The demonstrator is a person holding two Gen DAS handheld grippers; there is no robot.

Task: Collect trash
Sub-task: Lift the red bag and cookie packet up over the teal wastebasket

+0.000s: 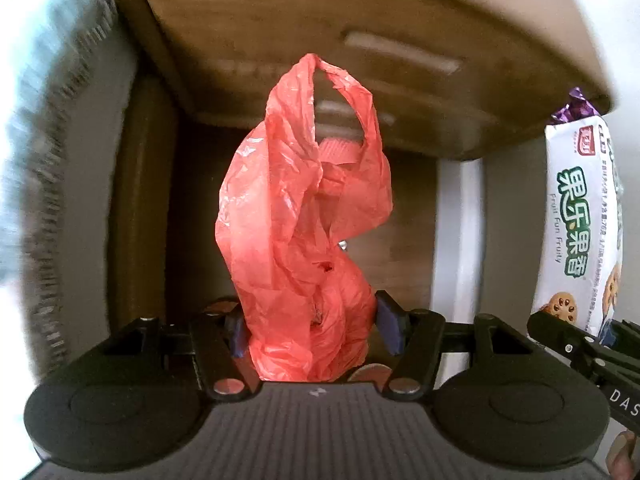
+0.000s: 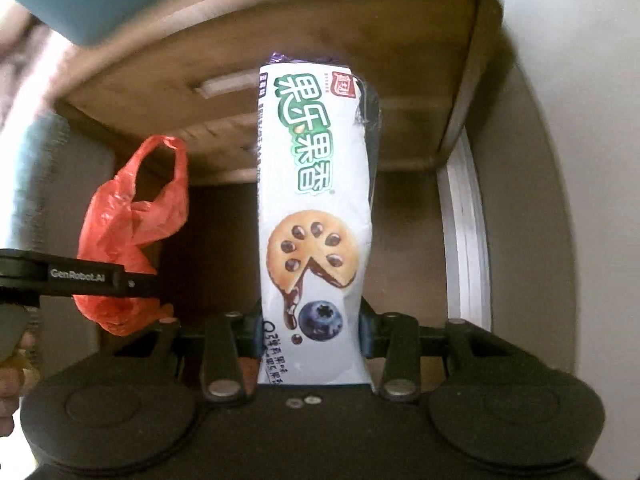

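Two claws, both loaded! The left claw clamps a crumpled red plastic bag, its handle loop hanging away from the pads. The right claw pinches a white biscuit wrapper near its lower end. Beyond both lies a wooden tabletop, well apart from the claws.

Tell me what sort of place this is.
Probably a room at home: a low wooden table stands below, and the grippers hold household litter, a red plastic bag and a biscuit packet.
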